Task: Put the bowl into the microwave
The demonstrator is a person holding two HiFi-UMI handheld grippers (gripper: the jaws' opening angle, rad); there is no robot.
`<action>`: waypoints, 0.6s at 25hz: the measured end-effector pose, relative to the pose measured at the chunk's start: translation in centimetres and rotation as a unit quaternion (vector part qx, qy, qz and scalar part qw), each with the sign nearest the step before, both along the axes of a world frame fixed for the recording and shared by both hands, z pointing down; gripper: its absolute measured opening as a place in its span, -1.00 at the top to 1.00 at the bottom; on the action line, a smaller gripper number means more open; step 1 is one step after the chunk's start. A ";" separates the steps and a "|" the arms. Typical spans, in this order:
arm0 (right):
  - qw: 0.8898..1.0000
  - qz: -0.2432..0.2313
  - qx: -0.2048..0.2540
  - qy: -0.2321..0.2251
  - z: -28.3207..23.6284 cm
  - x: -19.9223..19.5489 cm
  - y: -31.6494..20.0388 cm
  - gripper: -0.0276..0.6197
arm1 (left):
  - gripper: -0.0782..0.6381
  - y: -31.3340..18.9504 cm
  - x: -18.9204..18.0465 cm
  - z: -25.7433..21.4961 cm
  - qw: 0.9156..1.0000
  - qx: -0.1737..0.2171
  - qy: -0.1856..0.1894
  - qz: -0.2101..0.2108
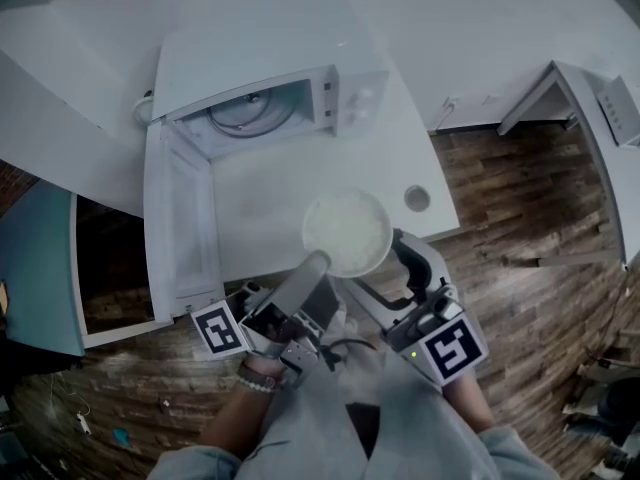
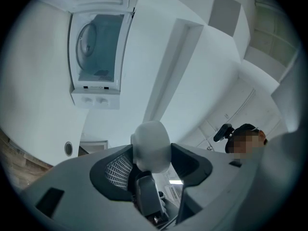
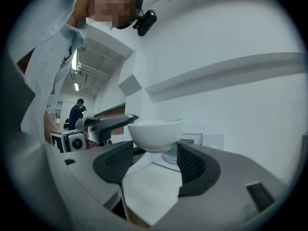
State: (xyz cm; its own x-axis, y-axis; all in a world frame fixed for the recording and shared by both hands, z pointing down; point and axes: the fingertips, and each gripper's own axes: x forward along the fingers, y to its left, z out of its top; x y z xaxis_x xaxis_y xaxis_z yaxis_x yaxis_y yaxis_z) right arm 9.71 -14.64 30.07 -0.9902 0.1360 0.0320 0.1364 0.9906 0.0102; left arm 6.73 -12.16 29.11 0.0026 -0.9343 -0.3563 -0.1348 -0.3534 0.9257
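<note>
White counter (image 1: 262, 190) over dark wood-plank floor (image 1: 520, 233)

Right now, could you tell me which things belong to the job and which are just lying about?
Job: white bowl; microwave, door open; left tool, gripping it; right tool.
Lying about: round grey disc in the counter; side table.
</note>
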 end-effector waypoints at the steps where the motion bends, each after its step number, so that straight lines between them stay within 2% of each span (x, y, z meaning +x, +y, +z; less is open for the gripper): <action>1: 1.000 -0.002 0.001 0.001 0.0 -0.6 -0.2 0.01 | 0.10 -0.2 -0.6 0.0 1.000 0.000 0.000 -0.003; 6: 0.999 -0.016 0.029 0.012 0.3 -3.7 -1.2 0.02 | 0.10 -1.0 -3.6 0.2 1.000 0.000 0.005 -0.015; 15: 0.999 -0.039 0.015 0.035 2.3 -9.2 -2.3 0.02 | 0.10 -2.1 -8.9 1.9 0.999 -0.012 0.017 -0.050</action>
